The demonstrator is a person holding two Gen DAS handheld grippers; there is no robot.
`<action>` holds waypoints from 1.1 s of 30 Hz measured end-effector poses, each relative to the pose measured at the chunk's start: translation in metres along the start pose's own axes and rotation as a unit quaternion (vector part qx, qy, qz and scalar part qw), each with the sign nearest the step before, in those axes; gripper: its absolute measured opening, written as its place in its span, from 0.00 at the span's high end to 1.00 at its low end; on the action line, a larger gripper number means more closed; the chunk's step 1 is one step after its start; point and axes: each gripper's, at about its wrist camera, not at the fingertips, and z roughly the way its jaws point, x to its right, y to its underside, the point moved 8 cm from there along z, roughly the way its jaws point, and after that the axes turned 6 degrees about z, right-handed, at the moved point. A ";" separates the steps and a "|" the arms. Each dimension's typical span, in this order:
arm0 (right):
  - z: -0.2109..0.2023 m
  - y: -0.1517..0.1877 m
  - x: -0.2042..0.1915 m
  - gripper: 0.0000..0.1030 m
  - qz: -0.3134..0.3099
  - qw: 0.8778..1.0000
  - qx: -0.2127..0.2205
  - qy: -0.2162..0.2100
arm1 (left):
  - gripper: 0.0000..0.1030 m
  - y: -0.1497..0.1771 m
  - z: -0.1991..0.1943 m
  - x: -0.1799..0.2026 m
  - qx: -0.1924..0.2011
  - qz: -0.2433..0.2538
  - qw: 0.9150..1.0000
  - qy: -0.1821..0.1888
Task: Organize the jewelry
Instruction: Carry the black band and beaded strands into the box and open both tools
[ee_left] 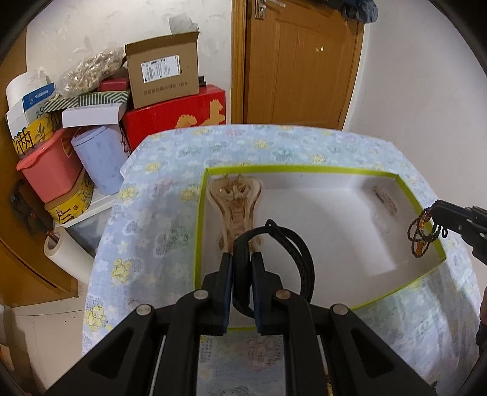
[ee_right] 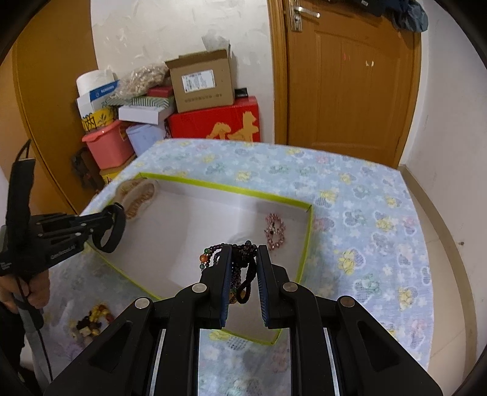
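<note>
The side of the left gripper [ee_right: 114, 227] carried small white lettering, too blurred to read with certainty. The cardboard box [ee_left: 162, 77] bore a white shipping label with a barcode and a printed line, neither legible. Print on a blue-and-white carton [ee_left: 38, 97] was also unreadable.

A table [ee_right: 380, 213] under a pale blue flowered cloth stood near a wooden door [ee_right: 350, 79] with a metal handle [ee_right: 304, 12]. The walls [ee_right: 170, 33] were white and scuffed. Beyond the table's far left corner, a red carton [ee_right: 213, 118], a brown cardboard box [ee_left: 164, 73] and a pink tub [ee_left: 48, 167] were stacked against the wall.
</note>
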 end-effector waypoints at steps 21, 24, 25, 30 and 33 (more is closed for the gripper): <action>0.028 0.021 0.018 0.82 0.004 0.998 -0.057 0.027 | 0.86 0.010 0.001 -0.006 -0.019 -0.007 1.000 -0.023; 0.026 0.021 0.017 0.73 0.005 0.998 -0.053 0.023 | 0.86 0.010 -0.001 -0.007 -0.014 -0.013 1.000 -0.018; 0.025 0.020 0.017 0.71 0.006 0.998 -0.052 0.022 | 0.85 0.010 -0.003 -0.007 -0.012 -0.015 1.000 -0.018; 0.018 0.019 0.015 0.66 0.009 0.999 -0.042 0.015 | 0.76 0.010 -0.010 -0.011 0.000 -0.024 1.000 -0.021; 0.013 0.019 0.012 0.66 0.009 0.999 -0.038 0.012 | 0.76 0.011 -0.013 -0.012 0.004 -0.026 1.000 -0.017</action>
